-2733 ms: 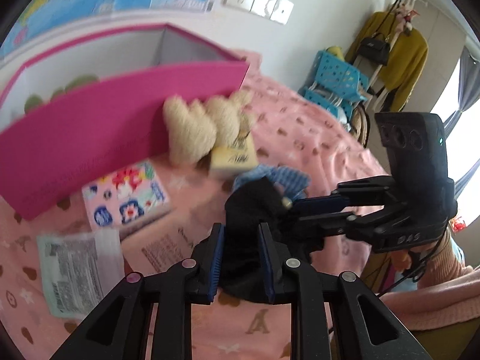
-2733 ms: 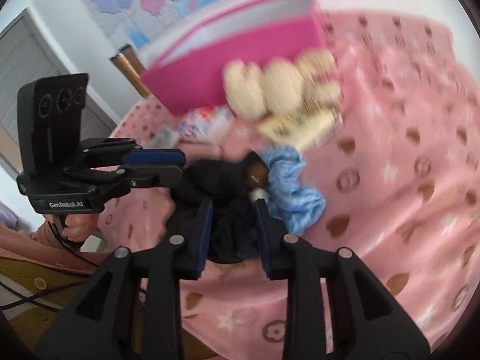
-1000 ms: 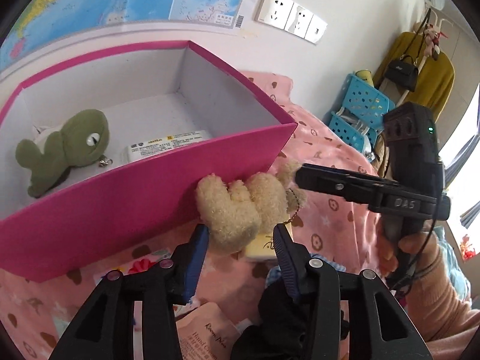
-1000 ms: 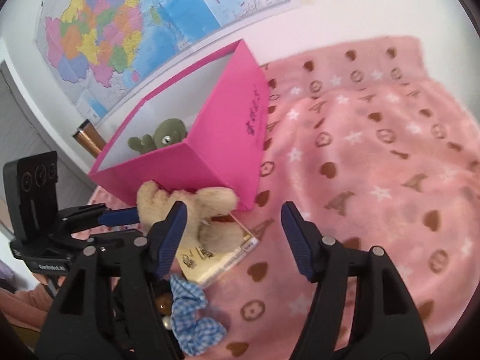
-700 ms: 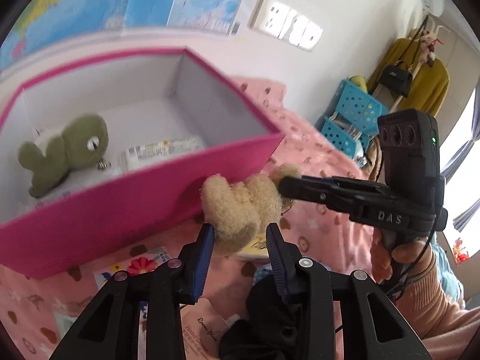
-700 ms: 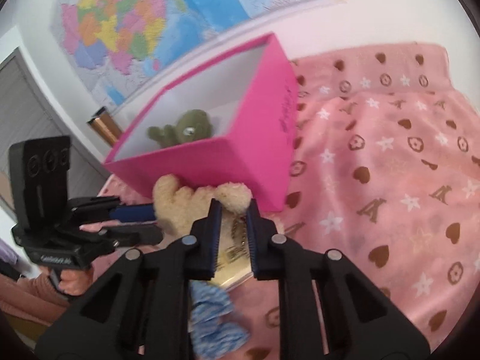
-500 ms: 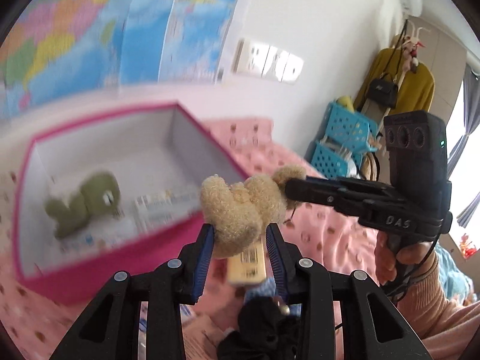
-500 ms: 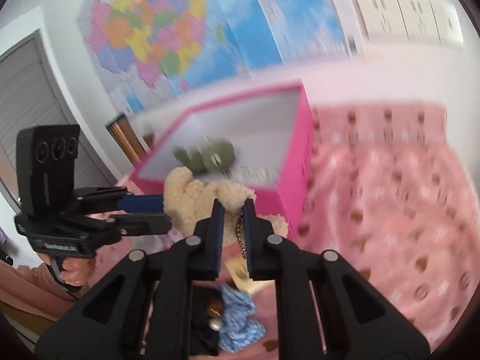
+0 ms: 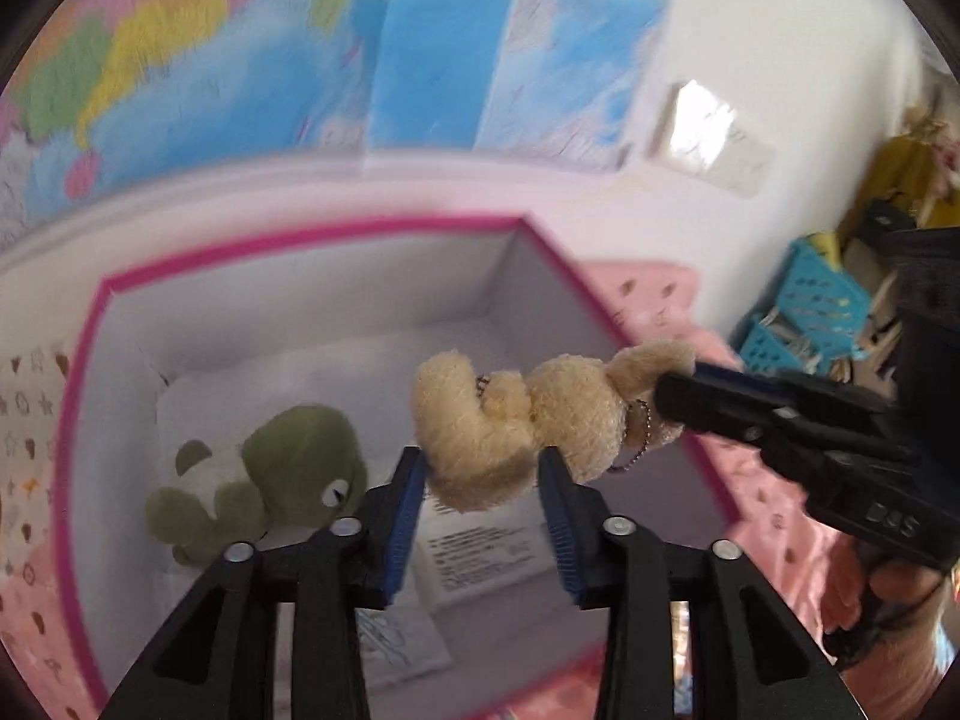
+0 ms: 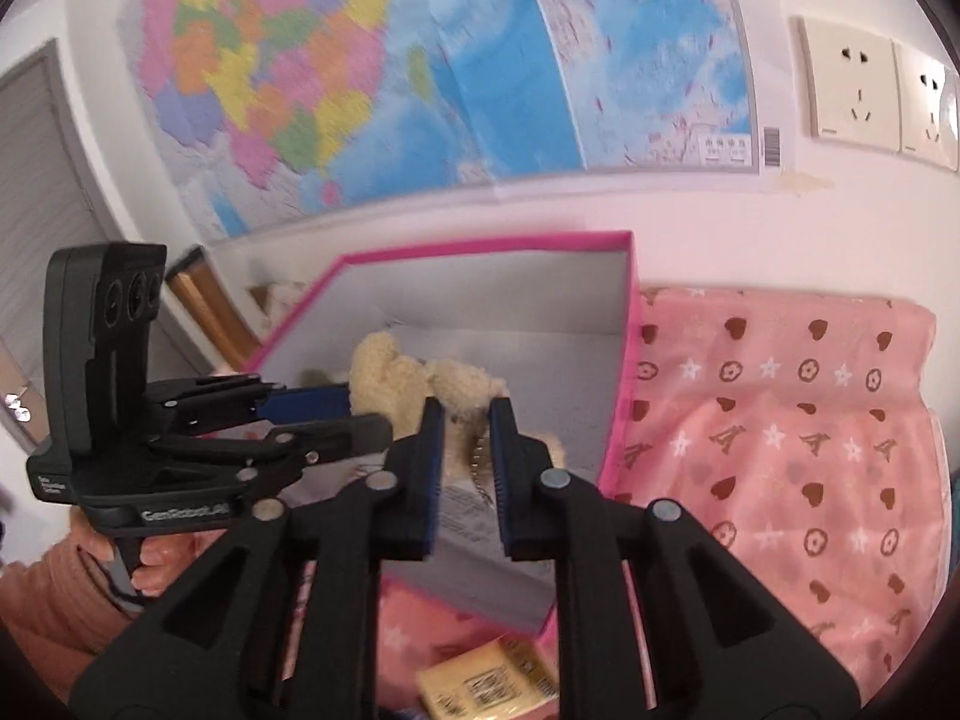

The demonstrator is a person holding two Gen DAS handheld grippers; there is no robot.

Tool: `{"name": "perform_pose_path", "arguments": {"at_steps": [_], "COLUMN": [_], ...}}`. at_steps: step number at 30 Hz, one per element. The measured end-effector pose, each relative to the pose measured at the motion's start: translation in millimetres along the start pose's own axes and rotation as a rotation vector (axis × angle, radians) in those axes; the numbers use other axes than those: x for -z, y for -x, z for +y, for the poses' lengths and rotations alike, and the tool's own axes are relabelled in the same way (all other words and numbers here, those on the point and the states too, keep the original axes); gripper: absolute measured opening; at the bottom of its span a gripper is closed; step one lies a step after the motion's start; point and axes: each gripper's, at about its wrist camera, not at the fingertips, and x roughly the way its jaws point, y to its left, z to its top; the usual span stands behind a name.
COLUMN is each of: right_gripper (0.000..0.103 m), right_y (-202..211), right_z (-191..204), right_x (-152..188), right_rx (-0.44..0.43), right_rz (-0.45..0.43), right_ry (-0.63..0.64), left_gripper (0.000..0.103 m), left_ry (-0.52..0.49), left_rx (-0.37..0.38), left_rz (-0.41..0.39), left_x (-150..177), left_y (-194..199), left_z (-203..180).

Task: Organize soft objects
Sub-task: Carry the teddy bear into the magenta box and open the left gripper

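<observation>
1. The left gripper (image 9: 483, 483) has its blue-padded fingers (image 9: 403, 516) on either side of one end of the cream plush toy (image 9: 516, 420). Those fingers have just been opening a little with the toy between them, and the fluff still fills the gap, so the toy reads as grasped there.
2. The right gripper (image 10: 467, 456) has narrow-set fingers (image 10: 431, 468) clenched on the other end of the same cream plush toy (image 10: 420, 384). They widened slightly just now with the toy between them, and a small ball chain hangs between the pads.
3. The toy hangs in the air, stretched sideways between the two pairs of fingers, above the open pink box (image 9: 84, 480).
4. Beyond and below the left fingers, inside the box, a green plush toy (image 9: 282, 480) lies toward the left, against the grey floor of the box.
5. Directly under the left fingers lies a white printed packet (image 9: 486, 552), also inside the box.
6. To the right of the right fingers, outside the box wall (image 10: 621, 396), a pink patterned blanket (image 10: 780, 450) covers the bed.
7. Below the right fingers, on the blanket in front of the box, is a yellow packet (image 10: 492, 681).
8. A map (image 10: 420, 72) hangs on the wall behind the box.
</observation>
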Motion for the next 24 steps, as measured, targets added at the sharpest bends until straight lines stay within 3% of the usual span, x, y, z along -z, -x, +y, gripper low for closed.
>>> {"name": "perform_pose_path", "arguments": {"at_steps": [3,8,13,19,24], "right_gripper": [0.025,0.029,0.046,0.049,0.052], "right_y": [-8,11,47,78,93], "right_z": [-3,6,21,26,25], "right_x": [-2,12,34,61,95], "right_rx": [0.069,0.037,-0.02,-0.068,-0.121], "right_rz": [0.003,-0.005,-0.029,-0.032,0.007], "right_ry": [-0.002,0.028,0.059,0.057,0.028], "left_gripper": [0.049,0.05,0.054,0.058,0.062], "left_ry": [0.034,0.05,0.014,-0.059,-0.154], "left_rx": [-0.084,-0.072,-0.03,0.047,0.127], "left_rz": [0.064,0.015,-0.065,-0.107,-0.089], "left_x": [-3,10,30,50,83], "left_y": [-22,-5,33,66,86], "left_z": [9,15,11,-6,-31]}}
